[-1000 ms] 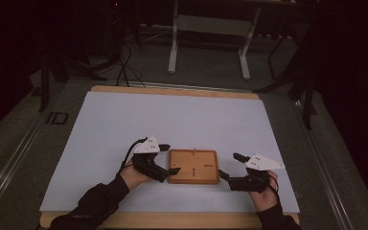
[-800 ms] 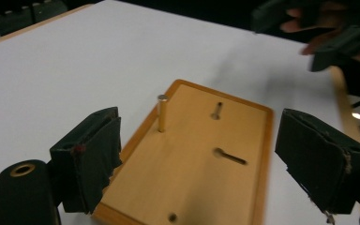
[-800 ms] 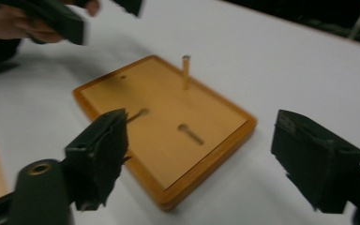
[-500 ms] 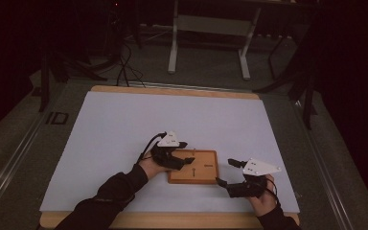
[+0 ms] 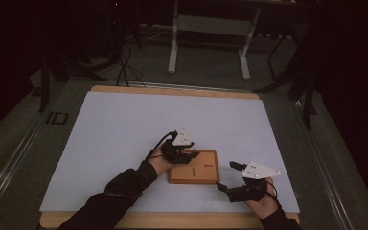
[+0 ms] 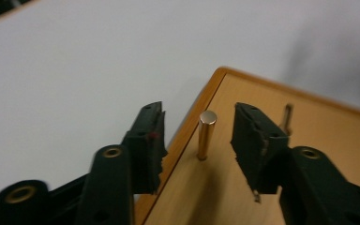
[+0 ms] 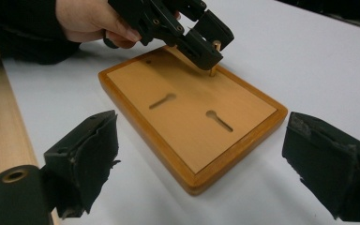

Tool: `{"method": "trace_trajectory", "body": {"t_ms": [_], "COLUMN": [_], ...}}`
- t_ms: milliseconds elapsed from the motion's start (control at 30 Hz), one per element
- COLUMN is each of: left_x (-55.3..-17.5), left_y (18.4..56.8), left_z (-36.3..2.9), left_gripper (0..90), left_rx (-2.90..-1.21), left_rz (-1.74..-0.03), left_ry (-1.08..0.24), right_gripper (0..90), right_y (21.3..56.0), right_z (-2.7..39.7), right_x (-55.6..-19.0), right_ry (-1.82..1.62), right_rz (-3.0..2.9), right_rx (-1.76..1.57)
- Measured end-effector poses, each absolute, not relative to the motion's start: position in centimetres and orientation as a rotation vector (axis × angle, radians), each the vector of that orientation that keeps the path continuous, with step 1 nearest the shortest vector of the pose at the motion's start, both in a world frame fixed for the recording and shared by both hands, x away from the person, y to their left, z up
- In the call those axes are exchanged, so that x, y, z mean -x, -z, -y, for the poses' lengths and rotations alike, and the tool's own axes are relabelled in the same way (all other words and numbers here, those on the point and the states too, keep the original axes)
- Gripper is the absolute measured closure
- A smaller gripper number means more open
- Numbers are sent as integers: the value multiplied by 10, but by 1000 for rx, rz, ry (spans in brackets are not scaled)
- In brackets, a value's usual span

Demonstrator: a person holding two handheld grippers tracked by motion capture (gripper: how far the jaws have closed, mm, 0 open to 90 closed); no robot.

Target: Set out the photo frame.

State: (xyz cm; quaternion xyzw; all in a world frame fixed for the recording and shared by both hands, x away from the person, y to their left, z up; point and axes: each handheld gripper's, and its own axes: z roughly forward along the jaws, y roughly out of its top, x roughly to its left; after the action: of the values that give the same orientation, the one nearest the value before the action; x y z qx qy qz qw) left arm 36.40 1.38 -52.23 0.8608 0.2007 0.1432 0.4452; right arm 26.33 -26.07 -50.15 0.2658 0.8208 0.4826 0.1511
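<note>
Centrally, between the pads of my left gripper (image 6: 199, 140), a small brass pin (image 6: 206, 135) is standing upright in the wooden board (image 6: 318, 140). My left jaws have just been closing around it, yet a gap is showing on each side of the pin, so they are not yet pressing on it and are grasping nothing. The pin is sitting near one corner of the board, just inside the raised rim; from my right gripper view the same pin (image 7: 215, 57) is poking up behind the black pads of the left gripper (image 7: 201, 40). The board is acting as a shallow tray: its recessed face is carrying two keyhole-shaped slots (image 7: 219, 120), both lying empty, and one small round hole (image 7: 148, 61) near another corner. A second slot is blurring into view beyond the pin from the left gripper. My right gripper (image 7: 201, 164) is hovering released beside the board, its jaws spread wide with the near corner of the board lying between them, untouched. From above, the board (image 5: 203, 173) is resting flat on the white table cover (image 5: 124, 129), my left gripper (image 5: 184, 153) over its far left corner and my right gripper (image 5: 230, 179) just off its right edge.
</note>
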Motion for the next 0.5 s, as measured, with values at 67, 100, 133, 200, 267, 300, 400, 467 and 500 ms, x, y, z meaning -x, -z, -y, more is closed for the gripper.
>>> {"method": "trace_trajectory", "body": {"t_ms": [67,100,133,200,267,300,400,467,500], "left_x": [-363,-363,-363,-364,-364,-364,-364,-365,-366], "left_y": [523,524,524,524,524,525,525,525,525], "left_z": [-12,-12,-12,-12,-12,-11,-9,-10,-11], "left_gripper": [616,638,652,683,714,714,754,782,807], "left_rx": [-2146,-2141,-2140,-2137,-2137,-2138,-2133,-2132,-2135], "left_rz": [-491,-487,-489,-494,-493,-492,-489,-488,-488], "left_ry": [-356,-348,-342,-335,-336,-339,-349,-356,-357], "right_gripper": [108,117,122,134,138,148,170,228,228], "right_y": [502,502,502,503,504,504,506,507,508], "right_z": [262,263,263,262,261,261,259,258,258], "right_x": [-263,-263,-263,-263,-263,-263,-263,-261,-260], "right_ry": [-1379,-1380,-1374,-1365,-1359,-1361,-1340,-1341,-1344], "right_rz": [-2348,-2351,-2347,-2357,-2355,-2366,-2380,-2388,-2391], "right_rx": [-770,-769,-767,-767,-763,-759,-733,-717,-704]}}
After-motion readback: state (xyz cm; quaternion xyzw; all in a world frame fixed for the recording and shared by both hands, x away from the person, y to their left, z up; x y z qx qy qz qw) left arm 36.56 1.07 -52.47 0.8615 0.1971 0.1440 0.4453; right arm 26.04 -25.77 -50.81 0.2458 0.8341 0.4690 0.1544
